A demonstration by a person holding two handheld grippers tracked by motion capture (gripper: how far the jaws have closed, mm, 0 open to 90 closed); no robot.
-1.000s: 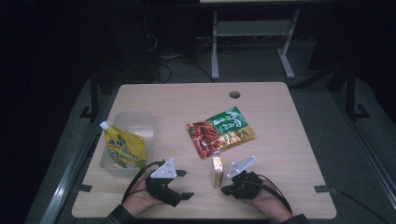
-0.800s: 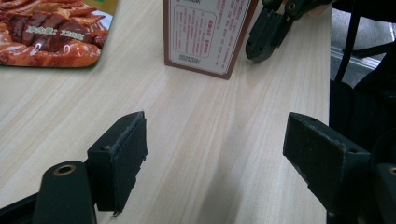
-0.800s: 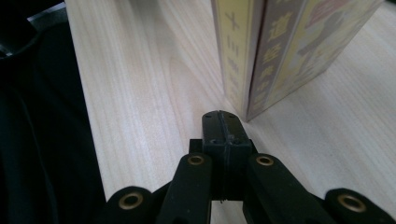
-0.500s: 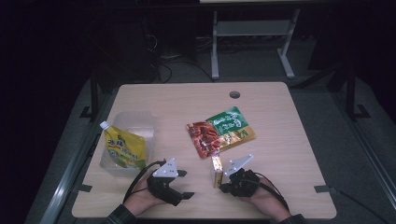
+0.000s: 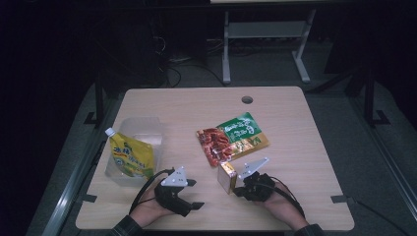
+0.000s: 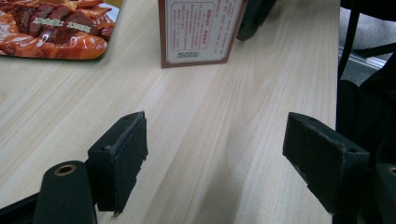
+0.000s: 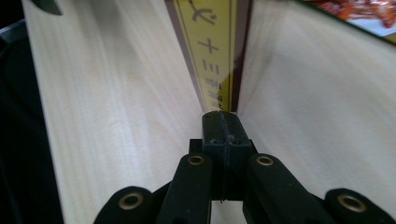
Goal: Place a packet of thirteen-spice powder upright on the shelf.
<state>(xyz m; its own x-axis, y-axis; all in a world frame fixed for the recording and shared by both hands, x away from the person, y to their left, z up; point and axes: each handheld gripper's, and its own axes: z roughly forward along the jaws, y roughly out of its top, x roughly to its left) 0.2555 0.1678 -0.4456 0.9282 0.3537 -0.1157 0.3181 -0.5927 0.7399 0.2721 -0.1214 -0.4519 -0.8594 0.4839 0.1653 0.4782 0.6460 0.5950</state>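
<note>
Nothing is shifting since a second ago: the small upright carton [image 5: 226, 178] is standing in the same spot just in front of the red-and-green snack pouch [image 5: 232, 140]. The right gripper [image 5: 237, 189] is keeping its jaws pressed together against the carton's narrow side. The left gripper [image 5: 193, 193] is resting spread and empty to the carton's left, so the carton is likely waiting to be nudged or re-gripped.

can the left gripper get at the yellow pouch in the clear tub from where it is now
Probably yes. The left gripper rests open on the table, just right of the clear tub. The yellow pouch lies on top with nothing between them.
</note>
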